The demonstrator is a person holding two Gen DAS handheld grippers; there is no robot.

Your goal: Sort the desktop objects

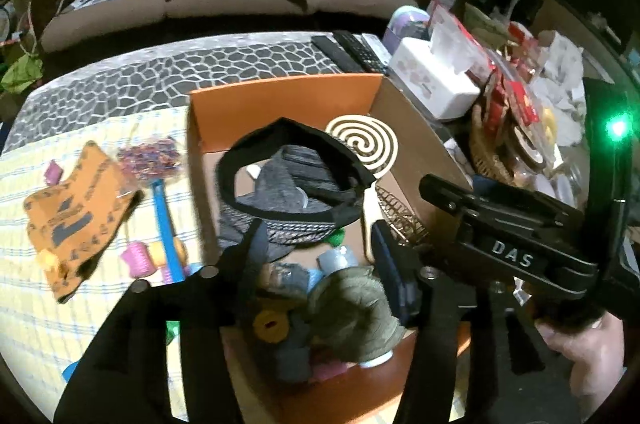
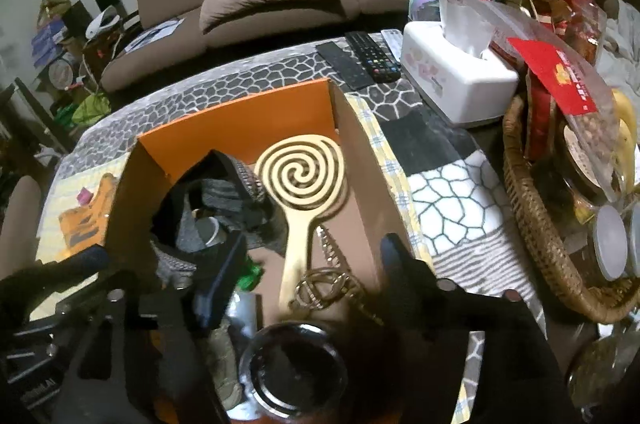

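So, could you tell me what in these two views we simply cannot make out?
- Left wrist view: the box floor near the camera, hidden by the left gripper.
- Left wrist view: print on the orange cloth, blurred.
- Right wrist view: the dark jar, whose contents cannot be told.
- Right wrist view: the basket, whose right side is cut off by the edge.
- Both views: remote controls, buttons too small.

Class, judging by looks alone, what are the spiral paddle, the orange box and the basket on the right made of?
Spiral paddle: probably pale cut wood, matte and flat-edged; painted metal is possible. Orange box: cardboard, with brown outer walls and thin, folded sides. Basket: woven wicker or rattan, with brown strands visibly plaited.
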